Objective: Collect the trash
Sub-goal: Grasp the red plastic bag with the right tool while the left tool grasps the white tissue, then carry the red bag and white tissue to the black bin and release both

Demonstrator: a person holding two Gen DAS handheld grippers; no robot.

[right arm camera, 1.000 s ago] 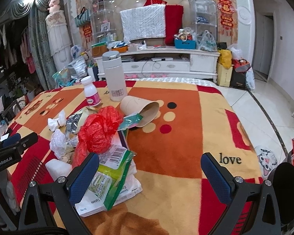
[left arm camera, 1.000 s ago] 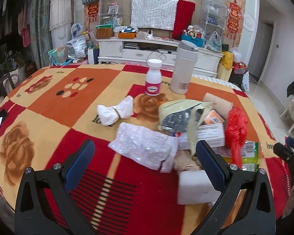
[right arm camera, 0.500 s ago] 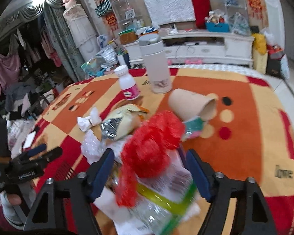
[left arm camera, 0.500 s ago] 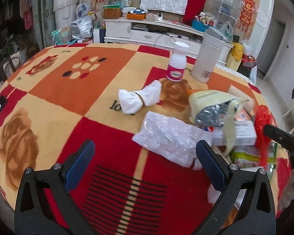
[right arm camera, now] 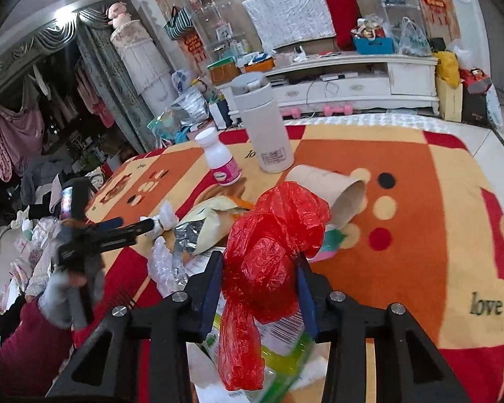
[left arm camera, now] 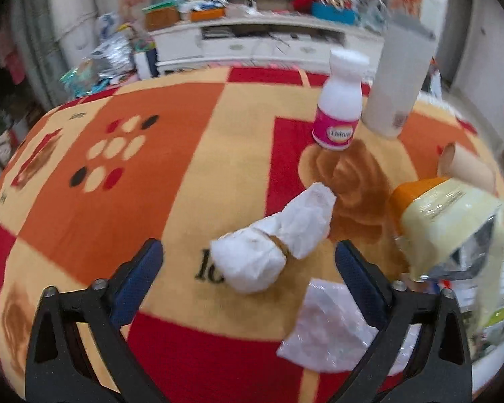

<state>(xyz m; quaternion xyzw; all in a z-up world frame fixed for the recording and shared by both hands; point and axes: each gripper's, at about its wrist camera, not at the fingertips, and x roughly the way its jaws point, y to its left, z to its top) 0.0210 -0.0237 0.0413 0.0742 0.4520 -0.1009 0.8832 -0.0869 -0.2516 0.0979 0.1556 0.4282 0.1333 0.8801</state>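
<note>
Trash lies on a patterned blanket. In the left wrist view my left gripper [left arm camera: 248,262] is open, with a crumpled white tissue wad [left arm camera: 275,241] between its fingers, not gripped. A clear plastic wrap [left arm camera: 332,329] and a yellow foil snack bag [left arm camera: 450,225] lie to its right. In the right wrist view my right gripper [right arm camera: 260,282] is shut on a red plastic bag [right arm camera: 272,245], which hangs between the pads. Under it lie a green-edged wrapper [right arm camera: 285,346] and papers. The tissue wad [right arm camera: 163,221] and the left gripper [right arm camera: 117,231] show at left.
A white bottle with pink label [left arm camera: 339,114] [right arm camera: 221,161] and a tall white thermos [left arm camera: 396,80] [right arm camera: 265,127] stand at the back. A tipped paper cup [right arm camera: 332,188] [left arm camera: 467,168] lies behind the red bag. A white TV cabinet [right arm camera: 352,84] stands beyond the table.
My left gripper moved forward so its open fingers flank the tissue wad. My right gripper closed its fingers on the red bag.
</note>
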